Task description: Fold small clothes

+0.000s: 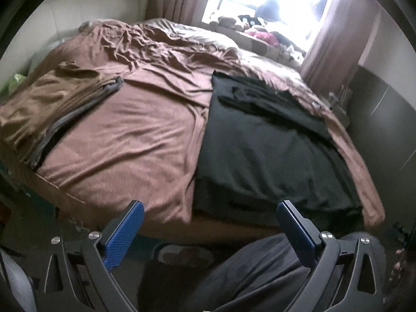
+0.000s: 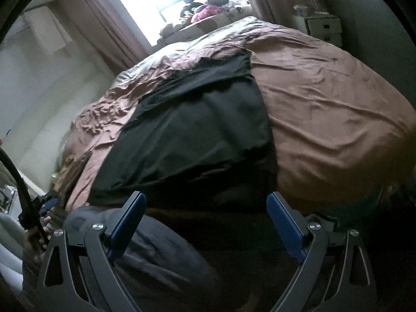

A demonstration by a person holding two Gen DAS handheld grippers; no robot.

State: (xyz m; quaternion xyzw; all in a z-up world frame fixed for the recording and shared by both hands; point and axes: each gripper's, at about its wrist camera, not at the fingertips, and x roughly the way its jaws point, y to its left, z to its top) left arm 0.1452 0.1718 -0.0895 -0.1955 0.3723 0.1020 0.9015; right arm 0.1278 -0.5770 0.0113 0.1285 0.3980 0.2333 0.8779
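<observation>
A black garment (image 1: 265,145) lies spread flat on the brown bedsheet (image 1: 130,143), its near hem hanging over the bed's front edge; the right wrist view shows the same black garment (image 2: 197,130) at centre. My left gripper (image 1: 210,209) hovers open just off the bed's near edge, below the garment's hem, with nothing between its blue pads. My right gripper (image 2: 206,202) is also open and empty, held before the hem. A brown folded garment (image 1: 49,104) with a grey edge rests at the bed's left side.
A person's dark-trousered leg (image 1: 260,273) and a foot in a slipper (image 1: 184,254) stand below the bed edge. A cluttered windowsill (image 1: 260,33) with curtains lies beyond the bed. White drawers (image 2: 322,28) stand at far right. The left gripper's tool (image 2: 44,208) shows at the left.
</observation>
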